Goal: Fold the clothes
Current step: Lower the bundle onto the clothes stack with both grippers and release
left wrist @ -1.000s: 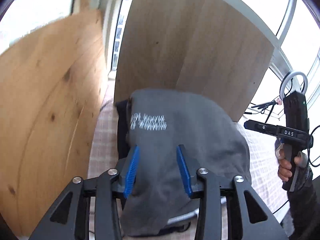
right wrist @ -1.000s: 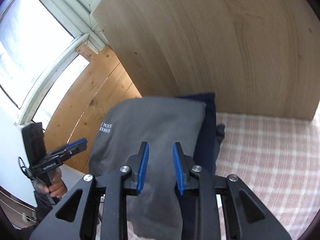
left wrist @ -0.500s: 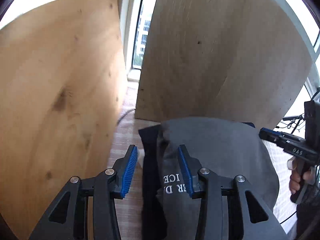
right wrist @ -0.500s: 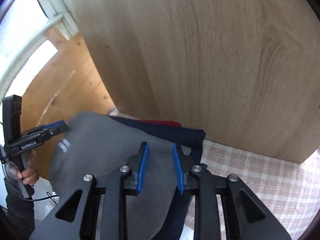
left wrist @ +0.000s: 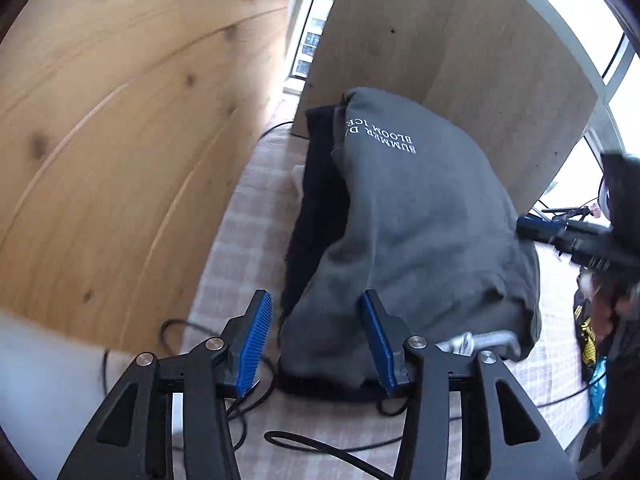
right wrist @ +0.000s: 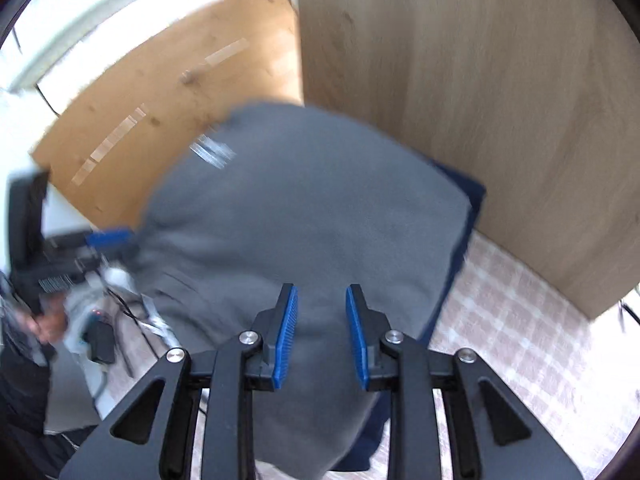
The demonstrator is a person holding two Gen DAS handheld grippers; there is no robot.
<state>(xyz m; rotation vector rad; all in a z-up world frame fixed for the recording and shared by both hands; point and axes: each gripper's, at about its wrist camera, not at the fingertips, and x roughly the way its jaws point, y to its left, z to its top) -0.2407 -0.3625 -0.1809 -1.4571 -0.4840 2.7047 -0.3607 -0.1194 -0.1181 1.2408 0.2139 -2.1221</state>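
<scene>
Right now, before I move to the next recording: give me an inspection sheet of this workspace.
Surface: checked pink cloth.
Job's things: folded grey garment with white lettering, on a dark navy garment.
Clutter: metal piece at the grey garment's near edge.
Grippers: left gripper jaws opening, nothing pinched; right gripper open above the grey garment.
Cables: black cables looping on the cloth.
Surroundings: wooden boards, windows behind.
</scene>
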